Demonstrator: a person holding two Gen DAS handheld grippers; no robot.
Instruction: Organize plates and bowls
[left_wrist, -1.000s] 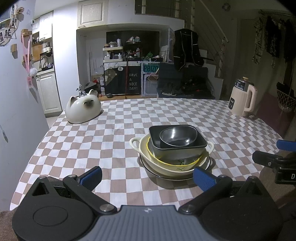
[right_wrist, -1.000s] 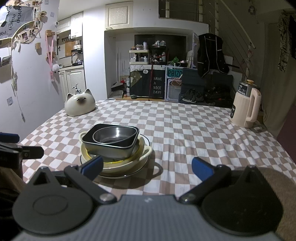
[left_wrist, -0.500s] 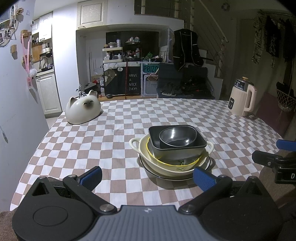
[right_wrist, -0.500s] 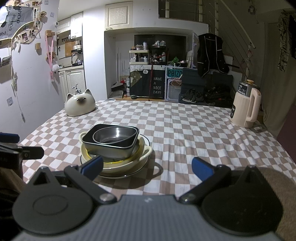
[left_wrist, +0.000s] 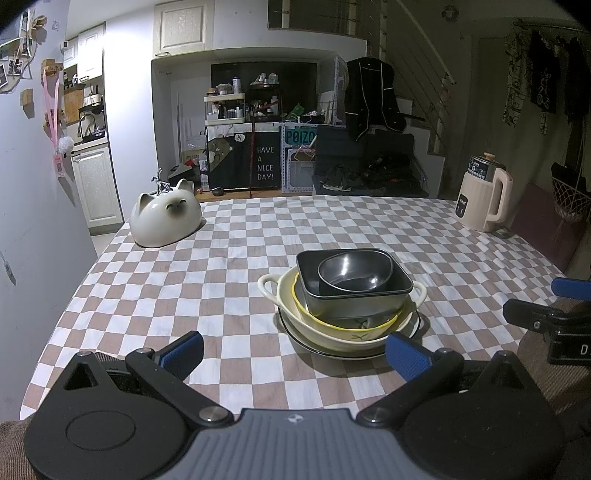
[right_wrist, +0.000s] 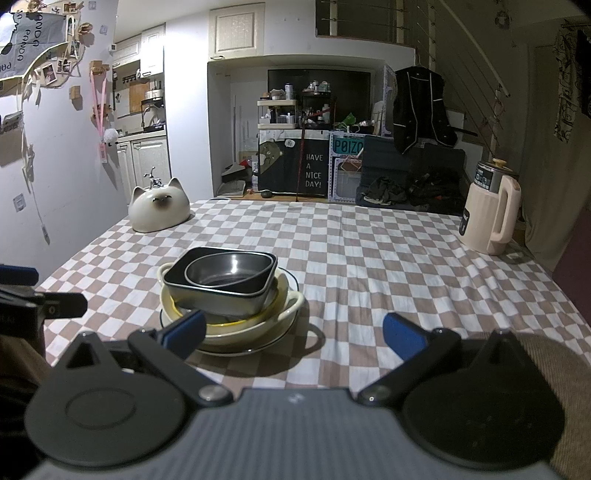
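Stack of dishes stands on the checkered counter, near its front edge: a plate at the bottom, a cream handled bowl, a yellow-rimmed bowl, a dark rectangular dish and a small round metal bowl on top.

Left tool: released, empty; the stack lies ahead and slightly right of its centreline.

Right tool: released, empty; the stack lies ahead and to its left, behind the left finger.

Judgement: both tools are near the stack, neither touching it; the left is better aligned. The rectangular dish's long axis runs across both views.
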